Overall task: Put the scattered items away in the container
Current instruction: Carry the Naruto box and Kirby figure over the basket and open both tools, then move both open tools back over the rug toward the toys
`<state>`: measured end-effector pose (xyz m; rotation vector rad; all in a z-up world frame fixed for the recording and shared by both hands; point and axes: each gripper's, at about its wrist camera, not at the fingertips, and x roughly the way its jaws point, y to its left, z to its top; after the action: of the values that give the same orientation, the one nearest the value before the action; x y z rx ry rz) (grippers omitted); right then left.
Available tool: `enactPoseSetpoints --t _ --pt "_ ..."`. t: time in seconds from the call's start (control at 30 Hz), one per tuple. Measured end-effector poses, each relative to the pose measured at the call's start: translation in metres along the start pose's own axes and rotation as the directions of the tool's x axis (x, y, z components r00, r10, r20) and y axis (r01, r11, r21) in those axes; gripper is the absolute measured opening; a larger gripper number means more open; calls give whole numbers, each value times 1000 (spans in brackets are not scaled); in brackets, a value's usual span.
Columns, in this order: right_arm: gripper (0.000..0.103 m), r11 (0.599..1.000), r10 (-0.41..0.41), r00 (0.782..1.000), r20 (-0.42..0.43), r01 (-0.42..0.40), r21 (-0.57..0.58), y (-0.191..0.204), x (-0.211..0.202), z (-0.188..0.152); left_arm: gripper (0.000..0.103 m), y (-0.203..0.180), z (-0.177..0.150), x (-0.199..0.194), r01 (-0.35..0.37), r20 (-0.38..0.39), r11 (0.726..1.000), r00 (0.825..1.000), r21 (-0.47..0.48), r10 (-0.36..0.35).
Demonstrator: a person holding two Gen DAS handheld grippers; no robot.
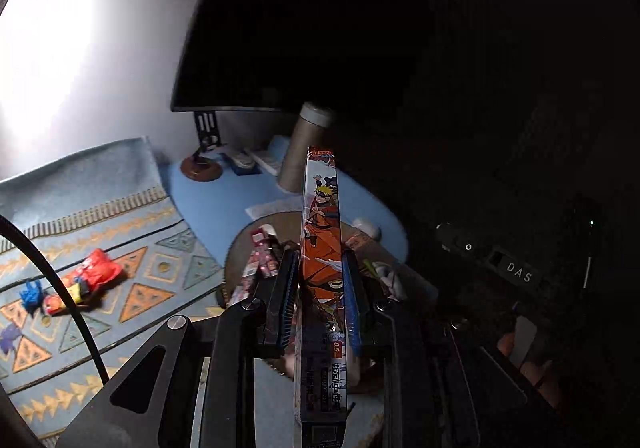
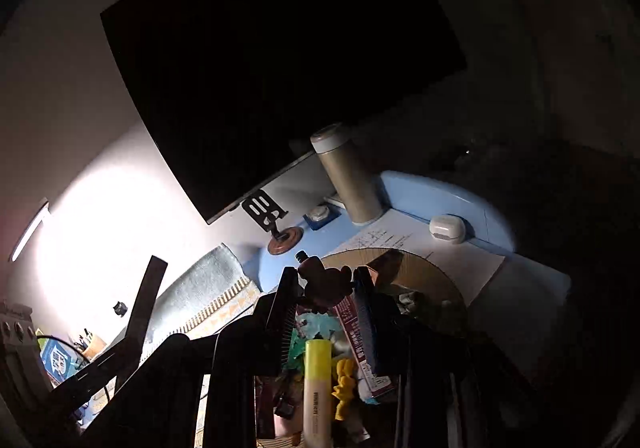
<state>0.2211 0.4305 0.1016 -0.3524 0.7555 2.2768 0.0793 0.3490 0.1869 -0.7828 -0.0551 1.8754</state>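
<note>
Left wrist view: the left gripper [image 1: 320, 296] is clamped on a flat, orange cartoon-printed card pack [image 1: 321, 248] standing on edge between the jaws. Beyond the fingertips lies the round brown container [image 1: 256, 236].

Right wrist view: the right gripper [image 2: 326, 288] pinches a small dark brown figurine [image 2: 324, 284] at its fingertips. Beneath the jaws, in the container, sits a yellow highlighter pen [image 2: 317, 388].

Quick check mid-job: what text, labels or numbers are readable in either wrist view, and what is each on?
"DAS": white letters on the dark device at right, left wrist view.
"0.5": small orange tag on the cartoon-printed box held in the left tool.
Other print on that box: too distorted to read.
Yellow highlighter barrel print: too small.
Paper sheet handwriting: illegible.
</note>
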Motion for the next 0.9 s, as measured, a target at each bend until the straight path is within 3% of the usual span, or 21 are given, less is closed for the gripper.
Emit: enactPoseSetpoints --t 0.17,0.23,0.27,0.3,0.37,0.47,0.63,0.9 --pt "28 1000 -8 999 -40 8 -18 -3 16 -2 22 -6 -2 36 52 8 997 999 -63 -52" --pt "29 999 9 998 -60 -12 -38 -3 25 -5 46 0 -4 50 69 -18 992 997 -103 -71" --pt "38 999 28 996 -90 -32 -37 -5 33 -5 48 4 -6 56 76 -42 989 996 -125 -82" --pt "54 998 59 991 -122 -61 -11 -9 38 -6 48 8 -7 60 85 -59 986 994 -146 -94" --pt "66 989 130 982 -138 -119 84 -25 40 -8 48 18 -13 61 75 -77 980 993 -184 -90" --pt "67 982 151 984 -93 -138 130 -38 25 -9 48 27 -20 50 79 -76 973 992 -218 -97" --pt "68 981 157 983 -95 -144 133 -36 7 -14 52 40 -36 21 59 -57 967 996 -249 -75" --pt "70 971 239 964 -118 -239 13 21 -10 -26 53 96 -73 -43 -28 -39 928 999 -372 14"
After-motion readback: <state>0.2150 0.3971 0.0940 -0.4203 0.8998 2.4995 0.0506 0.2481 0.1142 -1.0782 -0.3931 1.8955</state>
